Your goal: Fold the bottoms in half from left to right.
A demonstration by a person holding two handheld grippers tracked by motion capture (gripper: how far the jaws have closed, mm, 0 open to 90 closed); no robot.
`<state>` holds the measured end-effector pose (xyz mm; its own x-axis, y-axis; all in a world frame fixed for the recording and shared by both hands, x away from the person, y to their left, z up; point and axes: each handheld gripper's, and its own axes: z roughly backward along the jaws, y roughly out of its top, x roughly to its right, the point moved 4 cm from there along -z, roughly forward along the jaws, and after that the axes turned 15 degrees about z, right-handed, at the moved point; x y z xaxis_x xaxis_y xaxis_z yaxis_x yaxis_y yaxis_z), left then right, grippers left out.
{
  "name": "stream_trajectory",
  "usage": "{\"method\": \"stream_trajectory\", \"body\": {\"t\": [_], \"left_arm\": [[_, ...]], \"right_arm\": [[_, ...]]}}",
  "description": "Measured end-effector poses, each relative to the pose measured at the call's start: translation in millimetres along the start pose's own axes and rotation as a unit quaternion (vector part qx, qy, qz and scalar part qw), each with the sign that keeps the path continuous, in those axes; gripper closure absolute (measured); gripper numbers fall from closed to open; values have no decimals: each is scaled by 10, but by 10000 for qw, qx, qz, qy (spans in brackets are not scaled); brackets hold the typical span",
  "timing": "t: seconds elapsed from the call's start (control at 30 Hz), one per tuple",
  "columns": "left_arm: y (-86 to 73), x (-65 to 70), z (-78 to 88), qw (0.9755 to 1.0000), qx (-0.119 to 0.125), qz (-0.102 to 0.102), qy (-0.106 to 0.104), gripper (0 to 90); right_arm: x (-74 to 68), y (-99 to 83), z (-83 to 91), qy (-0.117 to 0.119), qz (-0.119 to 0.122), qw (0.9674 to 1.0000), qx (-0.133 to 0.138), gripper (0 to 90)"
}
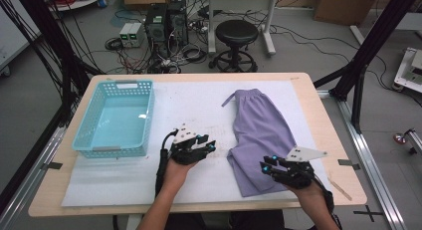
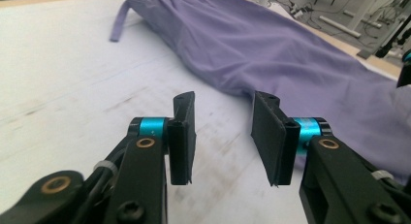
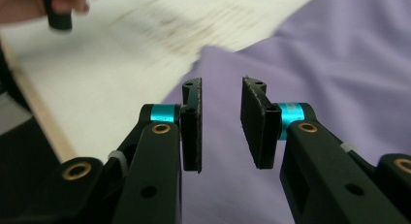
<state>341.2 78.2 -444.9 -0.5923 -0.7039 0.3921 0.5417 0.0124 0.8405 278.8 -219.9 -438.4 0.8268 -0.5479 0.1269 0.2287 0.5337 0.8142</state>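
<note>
Purple shorts [image 1: 261, 135]: lying flat on the white mat of the surface, right of the teal basket [image 1: 117, 118], waistband at the far end, hem at the near end.
Long axis: running from the far side of the surface toward the person's side, slightly slanted, near end broadest.
Drawstring [image 2: 118, 23]: trailing off the waistband onto the mat, on the basket side of the shorts.
Right gripper [image 1: 271, 166]: hovering over the near hem of the shorts, jaws apart with a moderate gap, nothing between the pads; purple cloth spread beneath and beyond the pads [image 3: 257, 124] in the right gripper view.
Left gripper [image 1: 206, 144]: over bare mat between the basket and the shorts, aimed at the cloth's near left edge, jaws apart and empty; fabric edge lying just ahead of the pads [image 2: 271, 136] in the left gripper view.
Nearer hand: the right, already above the cloth; the left beside it, a short reach off the edge.
Likely next move: both closing on the near hem, by the look of the aim.
Hard to make out: whether the right gripper brushes the fabric or floats clear; the near right corner of the shorts covered by that gripper and hand in the high view; far background of the right gripper view smeared by blur.
</note>
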Motion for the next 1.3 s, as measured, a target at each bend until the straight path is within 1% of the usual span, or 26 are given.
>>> {"method": "stream_trajectory", "body": {"t": [0.03, 0.1, 0.17, 0.2, 0.27, 0.33, 0.37, 0.4, 0.43, 0.47, 0.5, 0.6, 0.67, 0.73, 0.8, 0.83, 0.87, 0.93, 0.97, 1.0, 1.03, 1.1, 1.17, 1.2, 1.23, 1.3], "left_arm": [[-14, -29, 50, 10000, 43, 11, 6, 587], [-56, -106, 178, 9999, 123, 56, 15, 565], [-103, -178, 292, 9998, 146, 89, 85, 532], [-126, -211, 341, 9998, 136, 92, 128, 516], [-174, -268, 427, 9997, 95, 75, 197, 507], [-215, -313, 497, 9996, 64, 65, 256, 505], [-237, -334, 534, 9996, 42, 62, 269, 505], [-254, -349, 563, 9996, 13, 42, 286, 505], [-267, -355, 579, 9996, 5, 48, 296, 505], [-281, -364, 596, 9995, 1, 47, 298, 505], [-294, -370, 611, 9996, -8, 59, 293, 506], [-305, -366, 618, 9996, -19, 63, 269, 507], [-299, -339, 610, 9997, -5, 50, 222, 508], [-290, -308, 598, 9998, 17, 78, 155, 511], [-281, -282, 590, 9999, 12, 71, 99, 511], [-278, -272, 585, 9999, 18, 71, 82, 512], [-278, -264, 583, 10000, 10, 75, 59, 512], [-277, -258, 582, 9999, 15, 94, 35, 512], [-274, -265, 585, 10000, 14, 76, 37, 512], [-272, -269, 587, 10000, 17, 91, 28, 512], [-269, -278, 592, 9999, 19, 98, 42, 512], [-266, -291, 599, 9999, 45, 142, 43, 512], [-263, -299, 603, 9998, 62, 171, 50, 511], [-262, -299, 605, 9998, 61, 174, 43, 512], [-260, -296, 605, 9998, 61, 161, 34, 512], [-258, -285, 601, 9998, 60, 167, 17, 511]], "right_arm": [[-53, 6, -68, 86, 75, 9999, -86, 695], [-116, 15, -167, 201, 116, 9996, -185, 662], [-181, 28, -277, 300, 168, 9989, -309, 642], [-204, 34, -328, 322, 252, 9984, -382, 642], [-232, 35, -429, 293, 424, 9970, -575, 647], [-232, 10, -516, 218, 536, 9947, -851, 695], [-231, -3, -547, 247, 568, 9936, -949, 743], [-229, -15, -568, 281, 622, 9922, -1046, 825], [-219, -13, -570, 272, 679, 9917, -1061, 883], [-209, -5, -558, 259, 690, 9917, -1057, 900], [-186, 10, -538, 230, 667, 9924, -1005, 900], [-75, 44, -445, 110, 408, 9960, -785, 900], [2, 36, -391, -5, 285, 9972, -694, 900], [73, 18, -354, -114, 197, 9975, -669, 900], [173, -28, -334, -233, -4, 9973, -703, 900], [232, -69, -335, -283, -120, 9966, -768, 900], [289, -118, -340, -376, -171, 9954, -860, 900], [375, -220, -349, -491, -136, 9925, -1115, 876], [393, -242, -335, -504, -180, 9924, -1105, 856], [406, -235, -302, -529, -204, 9933, -1012, 832], [412, -201, -257, -559, -223, 9944, -866, 827], [397, -99, -157, -543, -242, 9971, -467, 813], [354, -15, -93, -504, -177, 9984, -210, 813], [319, 10, -84, -421, -138, 9989, -147, 813], [277, 27, -93, -332, -80, 9993, -138, 814], [167, 47, -144, -80, 91, 9998, -166, 815]]}}
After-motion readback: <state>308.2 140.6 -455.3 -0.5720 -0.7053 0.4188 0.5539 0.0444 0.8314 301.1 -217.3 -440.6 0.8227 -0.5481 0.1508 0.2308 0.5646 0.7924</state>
